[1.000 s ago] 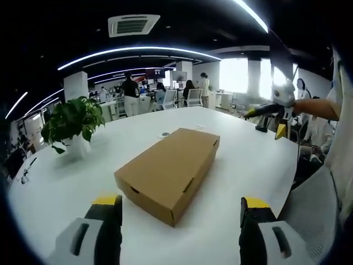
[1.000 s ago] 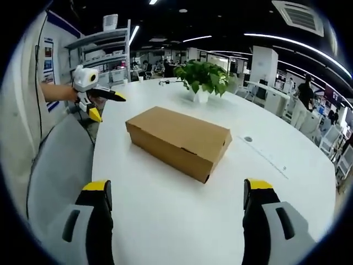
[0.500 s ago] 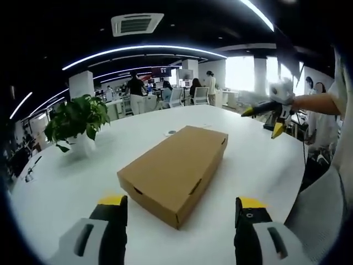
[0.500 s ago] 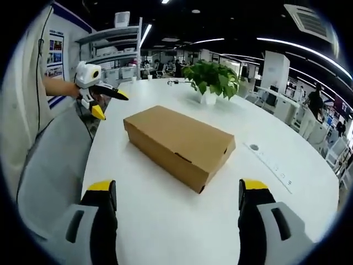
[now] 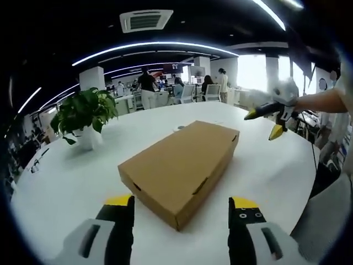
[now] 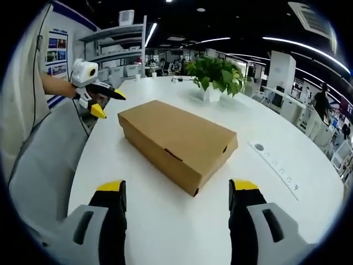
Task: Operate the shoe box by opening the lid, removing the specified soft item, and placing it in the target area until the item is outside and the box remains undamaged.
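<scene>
While the shoe box (image 5: 179, 165) lies shut on the white table (image 5: 66, 182), lid flat and corners square, the step in hand is the approach to the lid. At the far left of the left gripper view a potted plant (image 5: 83, 113) stands near the box but apart from it; the left gripper (image 5: 179, 212) hovers just short of the near corner, its jaws spread wide with nothing between them. Further right in that view the right gripper (image 5: 270, 118) hangs above the table's edge, jaws likewise parted and empty. To do this well, I judge one gripper should steady the base while the other catches the lid's front lip and lifts gently, so the card does not crease or tear. The soft item is hidden inside. In the right gripper view a flush socket strip (image 6: 276, 165) sits in the table right of the box. Nothing blocks the lid; the plant merely limits room on that side
</scene>
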